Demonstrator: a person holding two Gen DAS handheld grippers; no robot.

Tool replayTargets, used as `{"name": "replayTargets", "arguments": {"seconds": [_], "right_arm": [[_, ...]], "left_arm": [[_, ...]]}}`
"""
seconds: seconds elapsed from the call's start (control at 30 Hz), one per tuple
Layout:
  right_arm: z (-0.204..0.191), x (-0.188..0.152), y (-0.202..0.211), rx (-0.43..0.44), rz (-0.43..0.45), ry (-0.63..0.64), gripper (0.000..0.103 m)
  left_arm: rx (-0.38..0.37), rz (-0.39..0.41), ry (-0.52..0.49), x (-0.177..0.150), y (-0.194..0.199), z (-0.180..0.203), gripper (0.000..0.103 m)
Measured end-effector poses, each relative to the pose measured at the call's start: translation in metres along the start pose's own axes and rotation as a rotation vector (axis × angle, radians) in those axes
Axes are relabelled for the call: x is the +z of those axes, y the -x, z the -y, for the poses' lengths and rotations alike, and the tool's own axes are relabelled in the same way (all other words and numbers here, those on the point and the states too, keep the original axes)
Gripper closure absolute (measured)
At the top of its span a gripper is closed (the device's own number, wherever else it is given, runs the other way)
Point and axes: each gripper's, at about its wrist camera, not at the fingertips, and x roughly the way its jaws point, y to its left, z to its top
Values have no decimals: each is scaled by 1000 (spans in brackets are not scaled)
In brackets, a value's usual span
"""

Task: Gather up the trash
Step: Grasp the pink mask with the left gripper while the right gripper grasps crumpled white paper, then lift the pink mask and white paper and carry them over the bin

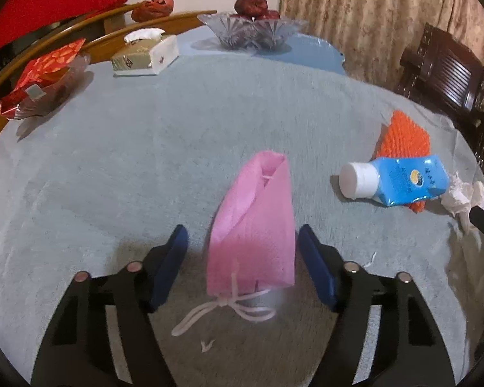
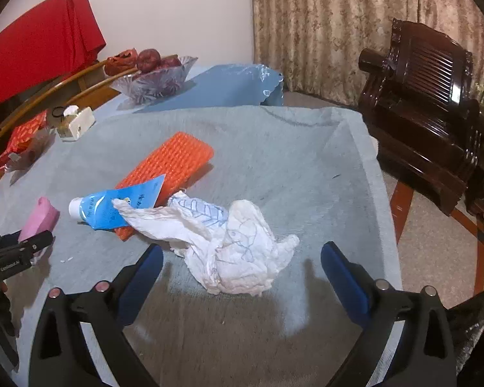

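Pink drawstring pouch (image 1: 253,222): lower centre of the left wrist view, lying on the grey-blue table cloth (image 1: 129,167), between the pads of the left gripper (image 1: 243,264), jaws part-open with a gap on both sides, not pressing. Soft, light fabric, likely to fold under a squeeze; best taken across the bunched neck just above the white cord (image 1: 229,309). Crumpled white paper (image 2: 232,248): lower centre of the right wrist view, between the fingers of the right gripper (image 2: 242,277), jaws wide, nothing held. Very light, compressible, no breakage risk; grip across the thickest wad rather than a loose flap. Blue tube with white cap (image 2: 109,206): centre left, resting on orange mesh pad (image 2: 171,167), one corner of paper draped over it. Probably smooth, possibly slippery; grip at the flat body.
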Motion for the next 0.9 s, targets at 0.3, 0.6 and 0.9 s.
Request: {"name": "replayTargets", "arguments": {"seconds": [0.3, 0.6, 0.9], "right_arm": [[-9, 0, -14, 45, -73, 31, 59], [-11, -3, 4, 82, -50, 28, 81], [-2, -7, 55, 106, 35, -13, 81]], "left_arm": [[-23, 11, -47, -1, 4, 8, 84], [-50, 40, -57, -5, 17, 22, 99], [-116, 124, -81, -14, 70, 53, 99]]}}
